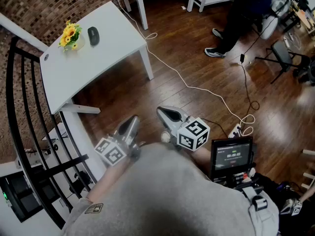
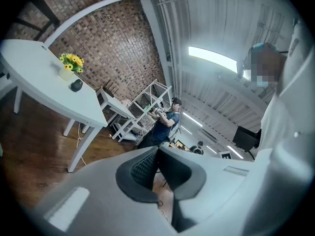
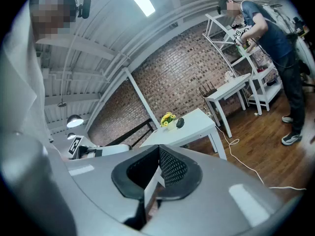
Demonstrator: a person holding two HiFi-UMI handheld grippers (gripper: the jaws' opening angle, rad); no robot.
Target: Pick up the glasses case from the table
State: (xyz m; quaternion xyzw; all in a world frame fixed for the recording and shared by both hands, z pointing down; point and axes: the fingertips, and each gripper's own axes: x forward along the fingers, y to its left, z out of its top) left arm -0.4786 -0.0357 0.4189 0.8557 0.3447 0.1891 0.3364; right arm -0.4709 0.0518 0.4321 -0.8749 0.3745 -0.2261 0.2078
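dark case [image 1: 93, 35] lies on the white table [image 1: 101, 63] at eleven o'clock, beside the flowers [image 1: 69, 35]. left gripper [image 1: 131, 123] and right gripper [image 1: 166, 113] are pressed together, empty; best to step closer and spread one first.

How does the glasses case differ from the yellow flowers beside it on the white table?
The glasses case is dark and plain, while the flowers are bright yellow and sit in a pale pot. The glasses case lies low and flat, while the flowers stand upright and taller. Both rest side by side on the white table, at its end near the brick wall.
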